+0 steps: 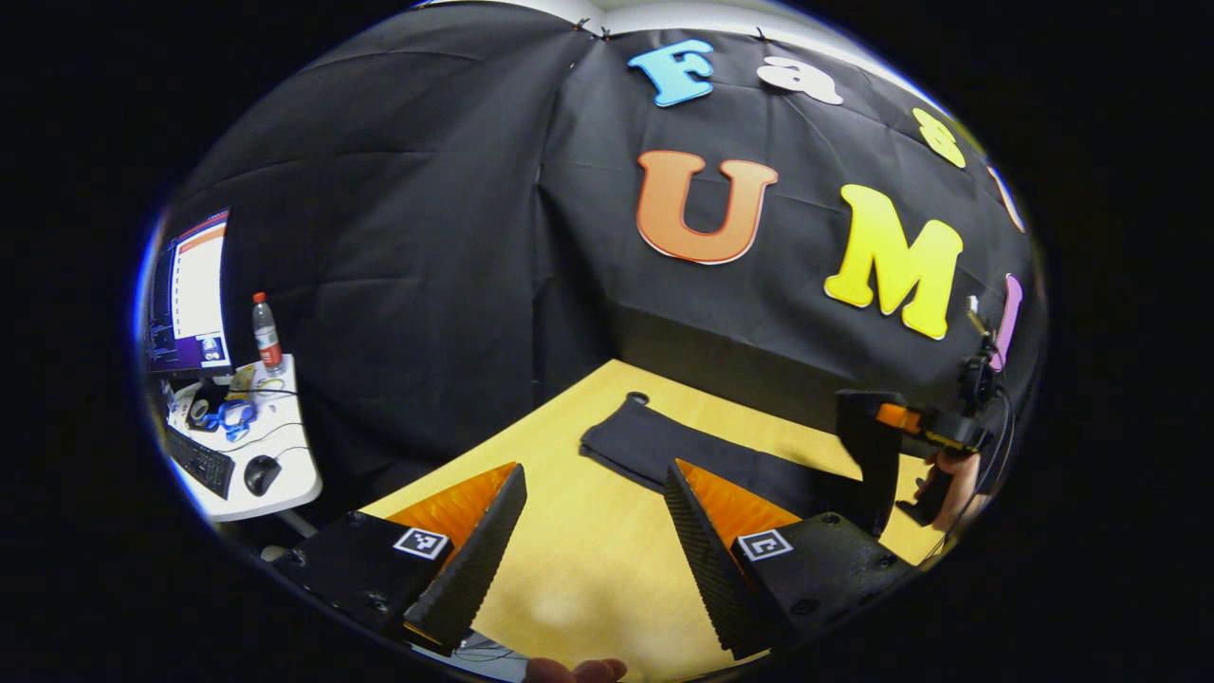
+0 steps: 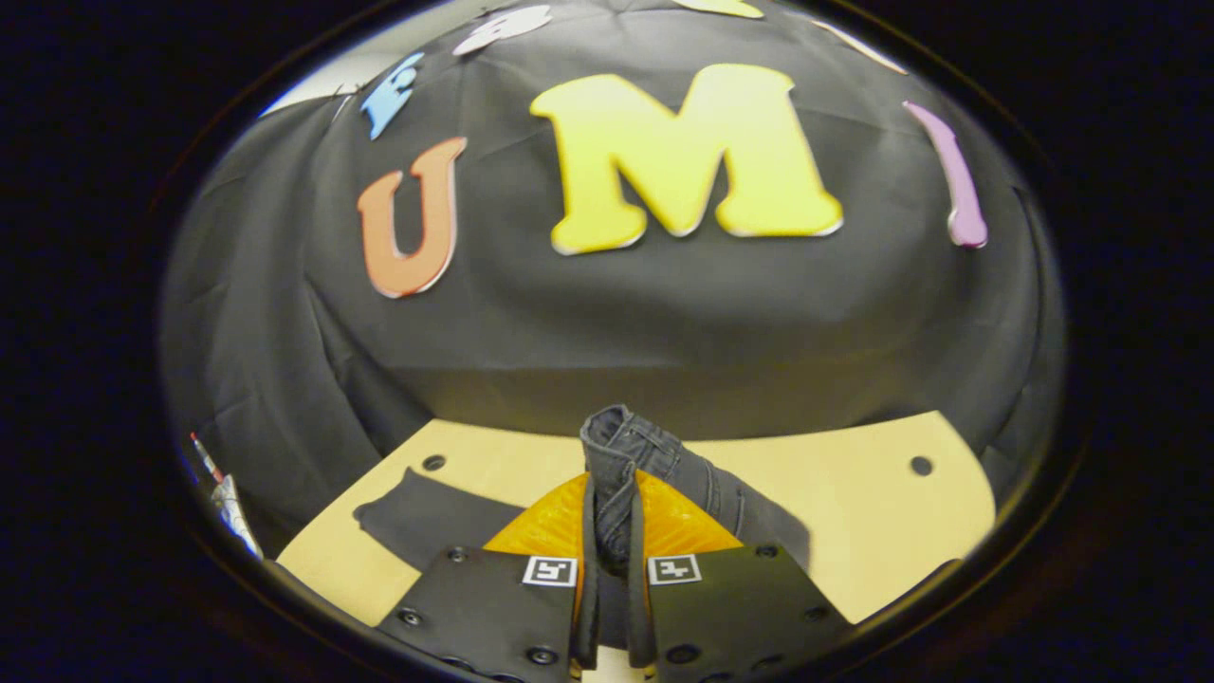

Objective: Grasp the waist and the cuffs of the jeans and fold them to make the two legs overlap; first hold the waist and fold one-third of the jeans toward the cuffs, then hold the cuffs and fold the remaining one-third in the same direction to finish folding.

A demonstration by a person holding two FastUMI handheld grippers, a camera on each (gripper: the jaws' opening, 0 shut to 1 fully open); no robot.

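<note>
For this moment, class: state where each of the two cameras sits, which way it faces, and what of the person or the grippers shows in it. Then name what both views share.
Left gripper view: rides the left gripper, jaws open above the table; faces the jeans, with the right gripper and the person's hand beyond, and a side desk.
Right gripper view: rides the right gripper, shut on the jeans' waist; faces the booth wall.
Shared: jeans, table, wall.
</note>
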